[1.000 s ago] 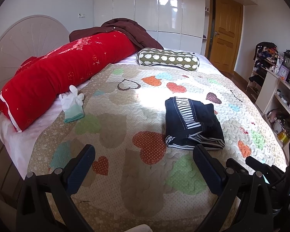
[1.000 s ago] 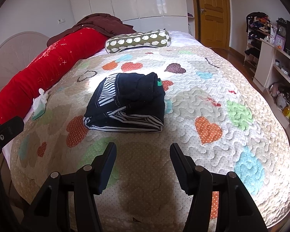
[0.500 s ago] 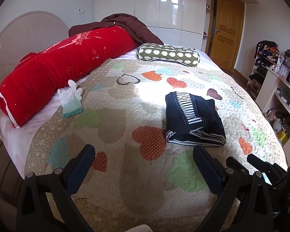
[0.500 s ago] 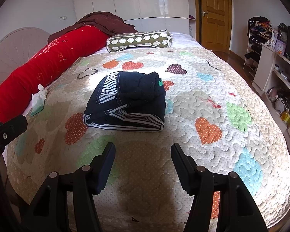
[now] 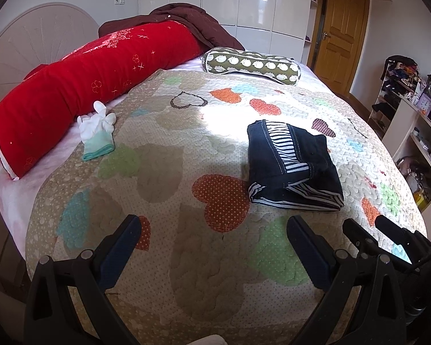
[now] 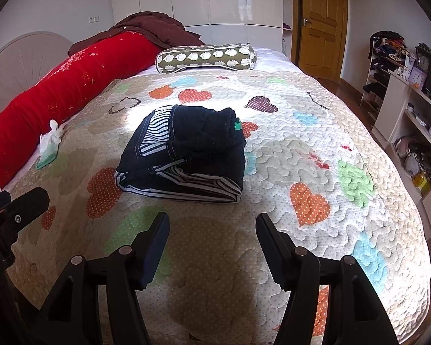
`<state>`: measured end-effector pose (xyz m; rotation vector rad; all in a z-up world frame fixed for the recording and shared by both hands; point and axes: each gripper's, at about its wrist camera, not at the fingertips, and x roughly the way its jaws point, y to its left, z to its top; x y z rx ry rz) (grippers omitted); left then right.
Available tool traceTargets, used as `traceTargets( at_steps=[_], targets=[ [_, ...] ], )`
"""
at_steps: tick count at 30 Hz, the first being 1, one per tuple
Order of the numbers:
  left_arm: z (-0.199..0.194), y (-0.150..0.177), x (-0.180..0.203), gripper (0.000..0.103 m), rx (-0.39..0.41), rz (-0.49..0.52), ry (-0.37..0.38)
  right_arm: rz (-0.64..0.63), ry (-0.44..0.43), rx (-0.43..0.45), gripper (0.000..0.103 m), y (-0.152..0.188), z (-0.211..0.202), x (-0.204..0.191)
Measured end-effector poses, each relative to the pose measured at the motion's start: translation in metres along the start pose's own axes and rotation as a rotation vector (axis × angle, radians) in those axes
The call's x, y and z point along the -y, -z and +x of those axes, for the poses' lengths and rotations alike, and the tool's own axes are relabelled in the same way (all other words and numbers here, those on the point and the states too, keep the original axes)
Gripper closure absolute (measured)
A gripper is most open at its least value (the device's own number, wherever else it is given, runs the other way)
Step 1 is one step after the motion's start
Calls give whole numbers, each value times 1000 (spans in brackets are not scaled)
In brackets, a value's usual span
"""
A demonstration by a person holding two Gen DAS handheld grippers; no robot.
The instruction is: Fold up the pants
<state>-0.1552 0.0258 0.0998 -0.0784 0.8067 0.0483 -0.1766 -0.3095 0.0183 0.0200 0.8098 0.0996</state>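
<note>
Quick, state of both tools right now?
Left tool: open, empty, short of the folded pants.
Right tool: open, jaws just widened, nothing between them.

A big bed (image 5: 186, 258) has a soft cover with many colored hearts. The folded dark pants (image 5: 293, 166) with stripes lie in the middle. A long red pillow (image 5: 71, 86) lies along one side, with a white glove (image 5: 96, 132) just beside it. A green spotted pillow (image 5: 250, 64) lies at the far end.
</note>
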Motion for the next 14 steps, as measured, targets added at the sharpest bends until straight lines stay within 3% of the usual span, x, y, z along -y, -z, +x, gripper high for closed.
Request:
traceTargets(
  at_steps=[6, 14],
  targets=[
    [22, -7, 1, 2, -41, 0, -9, -23, 47, -2, 36, -11, 12, 2],
    [44, -21, 10, 2, -65, 11, 24, -34, 33, -17, 36, -26, 29, 5]
  ],
)
